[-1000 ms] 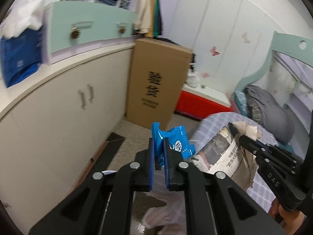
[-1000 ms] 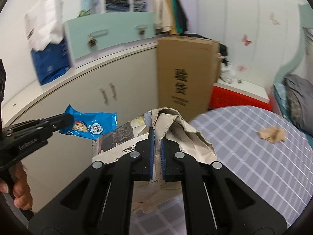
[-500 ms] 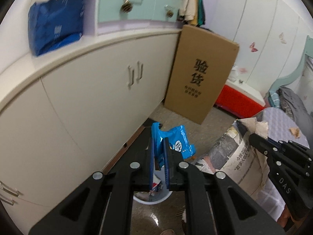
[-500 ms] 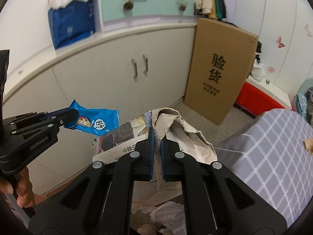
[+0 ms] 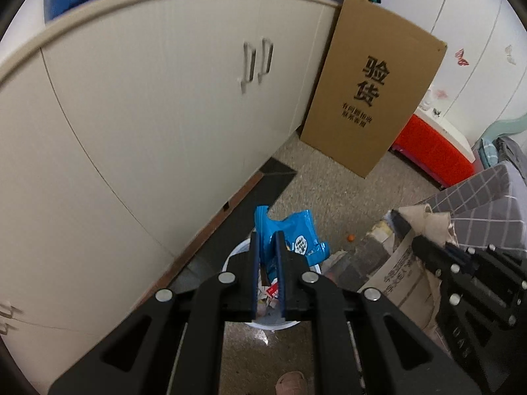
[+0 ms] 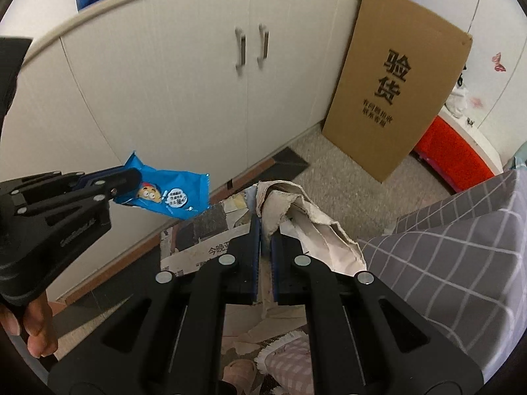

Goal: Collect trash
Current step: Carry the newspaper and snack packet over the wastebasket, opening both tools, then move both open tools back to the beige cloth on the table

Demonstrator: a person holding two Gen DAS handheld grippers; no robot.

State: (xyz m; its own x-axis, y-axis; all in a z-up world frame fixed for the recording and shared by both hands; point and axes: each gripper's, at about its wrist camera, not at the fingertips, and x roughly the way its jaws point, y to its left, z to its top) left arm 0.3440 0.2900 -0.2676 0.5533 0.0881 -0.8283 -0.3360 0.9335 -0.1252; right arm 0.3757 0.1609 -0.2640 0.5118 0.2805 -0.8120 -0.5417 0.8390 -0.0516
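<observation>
Left wrist view: our left gripper has its jaws closed on a crumpled blue snack wrapper, which hangs directly above the white trash bin on the speckled floor (paper scraps already lie inside the bin). To the right of the bin, our right gripper pinches a wad of newspaper and torn brown paper. Beyond the bin stands a cream cabinet, and a tall cardboard box leans at the cabinet's far end. A small orange object lies on the floor just right of the bin. Right wrist view: the right gripper is clamped nearly shut on the brown paper, with a checked bedcover to its right; the left gripper holds the wrapper to its left.
</observation>
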